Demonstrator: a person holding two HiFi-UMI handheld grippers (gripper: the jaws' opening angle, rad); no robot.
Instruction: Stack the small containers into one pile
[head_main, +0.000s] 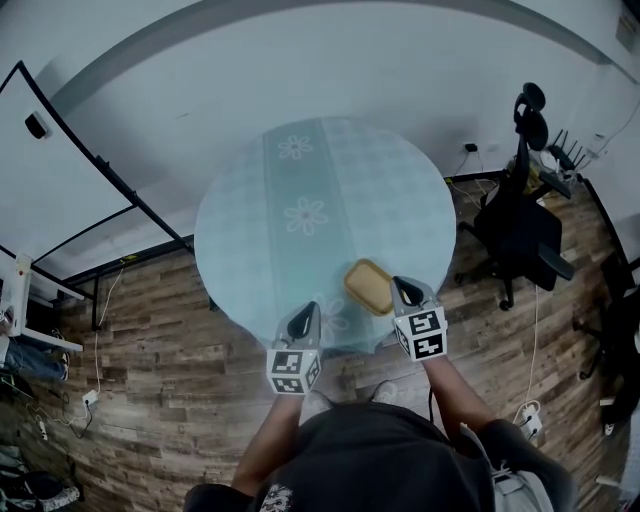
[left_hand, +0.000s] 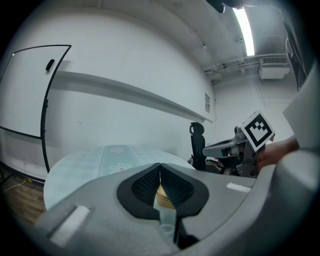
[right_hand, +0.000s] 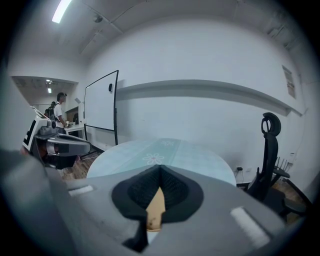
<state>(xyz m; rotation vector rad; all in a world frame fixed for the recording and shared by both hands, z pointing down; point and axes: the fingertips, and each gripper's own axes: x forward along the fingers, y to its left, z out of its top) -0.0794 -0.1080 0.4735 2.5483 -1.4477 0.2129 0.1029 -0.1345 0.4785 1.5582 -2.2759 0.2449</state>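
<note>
A yellow rounded container (head_main: 369, 286) sits near the front edge of the round table (head_main: 300, 180), which has a pale blue flowered cloth. Whether it is one container or several nested I cannot tell. My left gripper (head_main: 311, 306) hovers over the table's front edge, left of the container, jaws shut and empty. My right gripper (head_main: 399, 284) is just right of the container, also shut with nothing held. In the left gripper view the container (left_hand: 164, 196) shows below the closed pads (left_hand: 145, 186). The right gripper view shows the container (right_hand: 155, 206) the same way.
A black office chair (head_main: 520, 225) stands right of the table. A whiteboard frame (head_main: 70, 150) stands at the left, with a white desk (head_main: 25, 290) below it. Cables and plugs lie on the wooden floor (head_main: 160, 360). A person (right_hand: 60, 107) stands far off.
</note>
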